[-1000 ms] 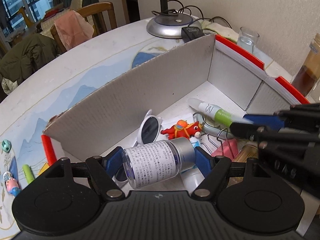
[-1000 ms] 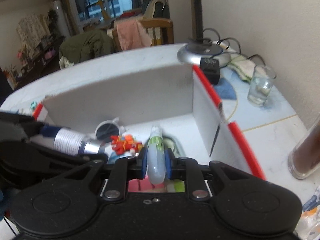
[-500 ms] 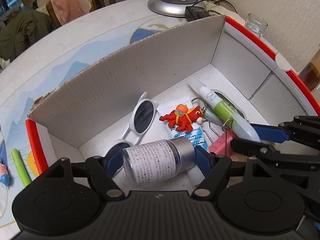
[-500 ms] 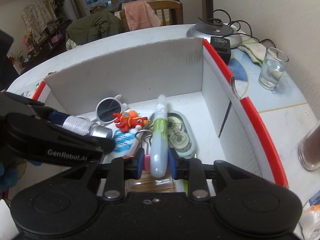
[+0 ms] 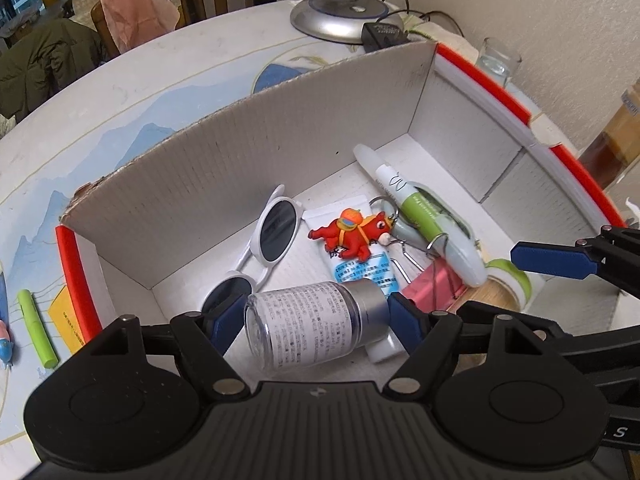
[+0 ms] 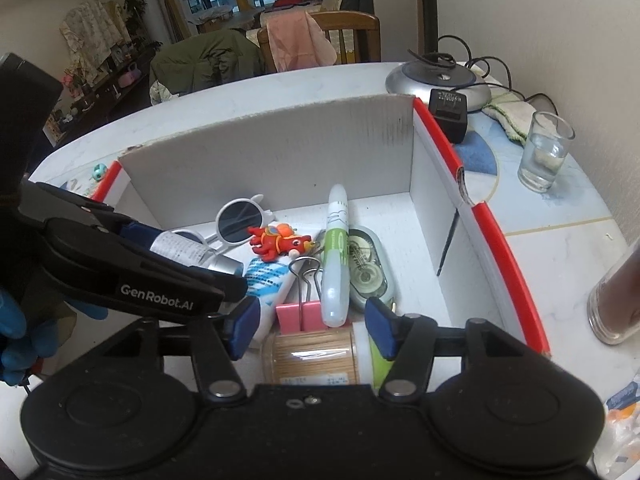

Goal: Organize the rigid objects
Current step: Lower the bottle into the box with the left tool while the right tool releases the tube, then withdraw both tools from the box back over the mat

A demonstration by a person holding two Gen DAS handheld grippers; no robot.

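Observation:
My left gripper (image 5: 310, 320) is shut on a clear bottle with a silver cap (image 5: 312, 326) and holds it over the near left part of the white cardboard box (image 5: 256, 160). The bottle also shows in the right wrist view (image 6: 188, 250). My right gripper (image 6: 308, 326) is open and empty above the box's near end. The white and green pen-shaped tube (image 6: 335, 256) lies free in the box on a pink binder clip (image 6: 298, 316). It also shows in the left wrist view (image 5: 424, 216).
The box holds white sunglasses (image 5: 268, 244), a red toy horse (image 5: 352, 236), a blue-printed tube (image 5: 360, 268), a tape dispenser (image 6: 366, 264) and a toothpick jar (image 6: 316, 356). A water glass (image 6: 544, 152), a brown jar (image 6: 618, 304) and a lamp base (image 6: 438, 80) stand outside on the table.
My right gripper opened and let go of the white and green tube, which now lies in the box. The left gripper still holds the bottle and has shifted further over the box.

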